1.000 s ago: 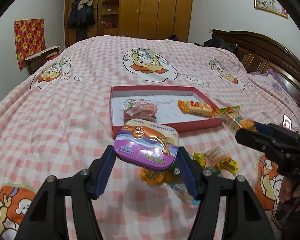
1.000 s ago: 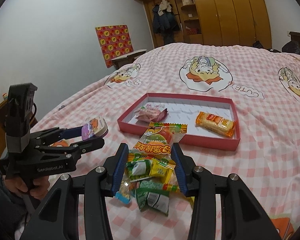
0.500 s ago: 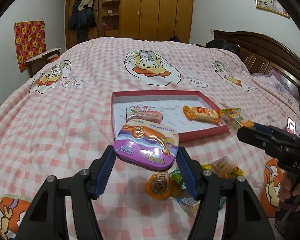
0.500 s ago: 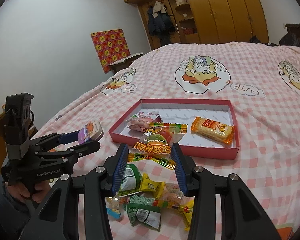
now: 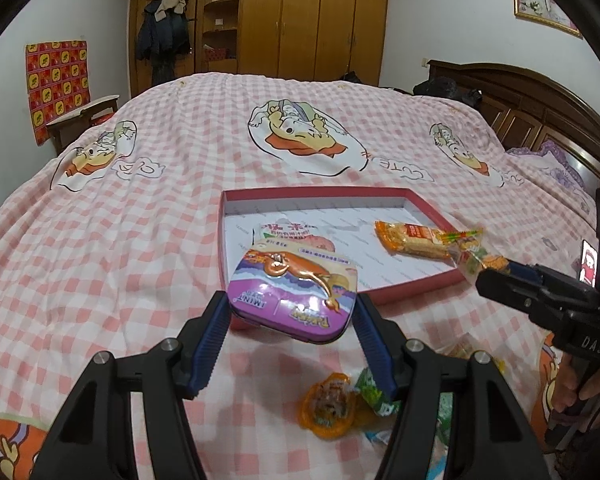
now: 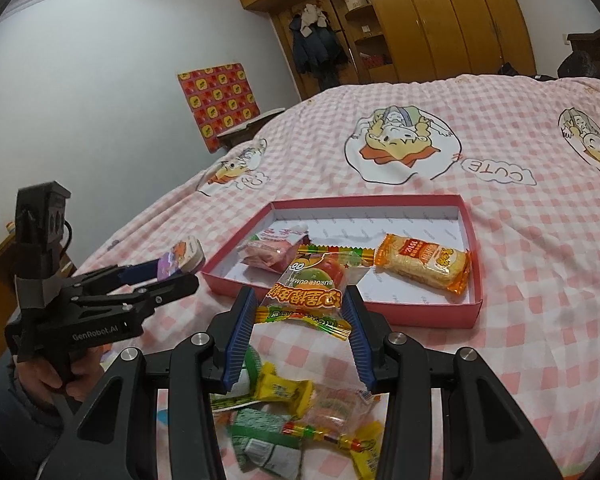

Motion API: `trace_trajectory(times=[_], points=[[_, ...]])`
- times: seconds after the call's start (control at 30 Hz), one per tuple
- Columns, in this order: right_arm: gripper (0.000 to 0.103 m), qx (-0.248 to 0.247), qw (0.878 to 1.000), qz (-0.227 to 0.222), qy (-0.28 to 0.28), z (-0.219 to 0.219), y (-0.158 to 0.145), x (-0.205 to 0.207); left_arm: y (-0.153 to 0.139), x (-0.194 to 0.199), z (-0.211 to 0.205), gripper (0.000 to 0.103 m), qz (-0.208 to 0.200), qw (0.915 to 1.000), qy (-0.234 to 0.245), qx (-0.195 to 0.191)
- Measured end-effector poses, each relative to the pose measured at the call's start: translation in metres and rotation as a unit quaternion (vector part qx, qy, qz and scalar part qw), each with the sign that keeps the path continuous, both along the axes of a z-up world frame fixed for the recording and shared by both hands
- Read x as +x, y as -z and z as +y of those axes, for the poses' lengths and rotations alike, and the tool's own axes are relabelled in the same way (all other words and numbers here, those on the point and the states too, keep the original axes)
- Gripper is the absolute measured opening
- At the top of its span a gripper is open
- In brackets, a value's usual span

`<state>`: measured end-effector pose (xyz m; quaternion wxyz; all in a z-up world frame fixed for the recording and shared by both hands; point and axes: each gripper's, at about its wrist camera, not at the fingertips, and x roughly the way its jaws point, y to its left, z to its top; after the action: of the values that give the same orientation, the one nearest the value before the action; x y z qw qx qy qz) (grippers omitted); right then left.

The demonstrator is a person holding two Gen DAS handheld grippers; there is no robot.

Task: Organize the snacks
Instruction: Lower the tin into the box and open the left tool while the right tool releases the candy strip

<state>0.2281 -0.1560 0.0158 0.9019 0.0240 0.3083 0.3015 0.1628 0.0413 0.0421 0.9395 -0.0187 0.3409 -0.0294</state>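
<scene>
My left gripper (image 5: 290,332) is shut on a purple mint tin (image 5: 294,292) and holds it in the air over the near left corner of the red tray (image 5: 412,284). My right gripper (image 6: 300,312) is shut on a burger gummy packet (image 6: 310,288) just short of the red tray's (image 6: 340,308) near wall. An orange cracker pack (image 6: 424,266) and a pink packet (image 6: 272,250) lie in the tray. The left gripper with the tin (image 6: 182,256) shows at left in the right wrist view; the right gripper with its packet (image 5: 474,254) shows at right in the left wrist view.
A heap of loose snacks lies on the checked bedspread in front of the tray: an orange jelly cup (image 5: 328,404), yellow candies (image 6: 284,392) and green packets (image 6: 268,440). A headboard (image 5: 540,120) is at right and a wardrobe (image 5: 312,20) at the far end.
Both grippers have risen and moved forward toward the tray with their snacks. The snack heap has dropped lower in both views.
</scene>
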Motion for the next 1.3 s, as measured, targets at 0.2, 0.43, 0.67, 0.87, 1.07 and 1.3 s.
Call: trace_trajectory(times=[0.2,0.43,0.67,0.87,1.07,1.3], points=[[0.045,0.002,1.0,0.01,-0.001,0.002,0.003,0.014,0.003,0.017,-0.003,0.066,0.002,0.9998,0.017,-0.005],[0.045,0.007,1.0,0.01,-0.011,0.011,0.001,0.032,0.013,0.049,-0.015,0.066,0.043,0.9948,0.072,-0.057],[0.045,0.015,0.999,0.04,0.004,0.006,0.015,0.058,0.034,0.079,-0.037,0.066,0.087,0.9891,0.106,-0.052],[0.045,0.011,0.999,0.052,0.003,0.009,0.028,0.067,0.042,0.095,-0.032,0.066,0.083,0.9942,0.065,-0.021],[0.045,0.005,0.998,0.06,0.001,0.013,0.037,0.075,0.048,0.099,-0.023,0.066,0.062,0.9975,0.034,0.003],[0.045,-0.019,0.999,0.046,-0.014,0.026,0.04,0.081,0.053,0.095,-0.024,0.066,0.033,0.9993,0.017,0.008]])
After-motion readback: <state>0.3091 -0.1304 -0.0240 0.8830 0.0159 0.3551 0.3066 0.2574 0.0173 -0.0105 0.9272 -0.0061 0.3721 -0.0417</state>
